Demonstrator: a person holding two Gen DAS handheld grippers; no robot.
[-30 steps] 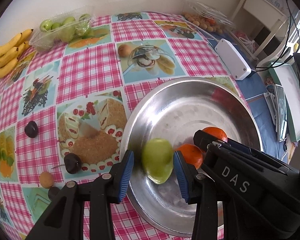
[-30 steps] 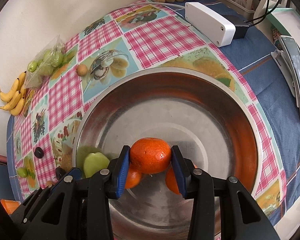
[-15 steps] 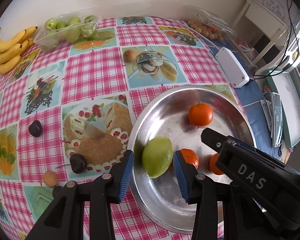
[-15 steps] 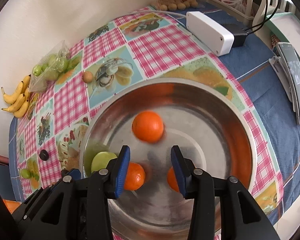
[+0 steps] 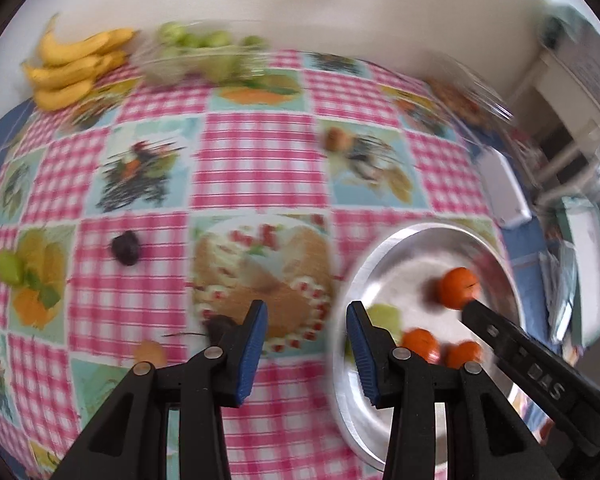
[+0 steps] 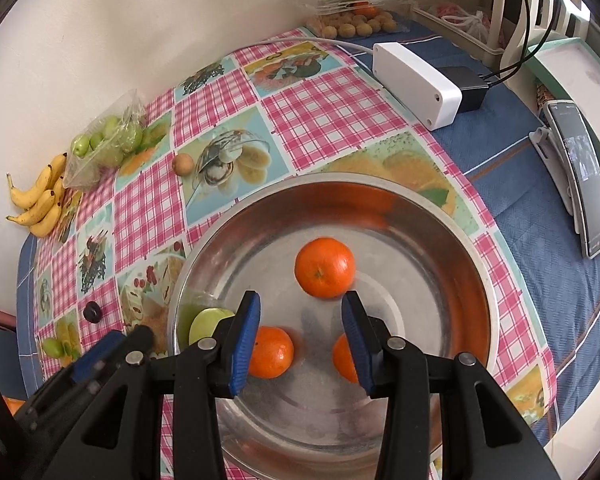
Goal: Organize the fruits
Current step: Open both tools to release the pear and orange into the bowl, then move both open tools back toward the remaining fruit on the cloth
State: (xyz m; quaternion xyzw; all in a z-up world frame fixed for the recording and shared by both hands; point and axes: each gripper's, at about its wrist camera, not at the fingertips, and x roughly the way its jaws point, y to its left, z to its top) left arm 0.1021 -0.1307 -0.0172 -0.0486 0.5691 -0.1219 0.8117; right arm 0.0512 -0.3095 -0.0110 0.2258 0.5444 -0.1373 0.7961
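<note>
Three round, glossy orange mandarins (image 6: pixel 325 267) and one pale green apple (image 6: pixel 206 322) inside a steel bowl (image 6: pixel 452 216) on the checked desk (image 6: pixel 320 112). Right gripper (image 6: pixel 300 336) over the bowl, jaws apart, empty. Left gripper (image 5: pixel 306 340) likewise parted, empty, beside the bowl's rim.

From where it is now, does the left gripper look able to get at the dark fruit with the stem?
Probably yes. The left gripper is empty and open over the tablecloth, the dark fruit lies just beside its left finger, and nothing covers it.
</note>
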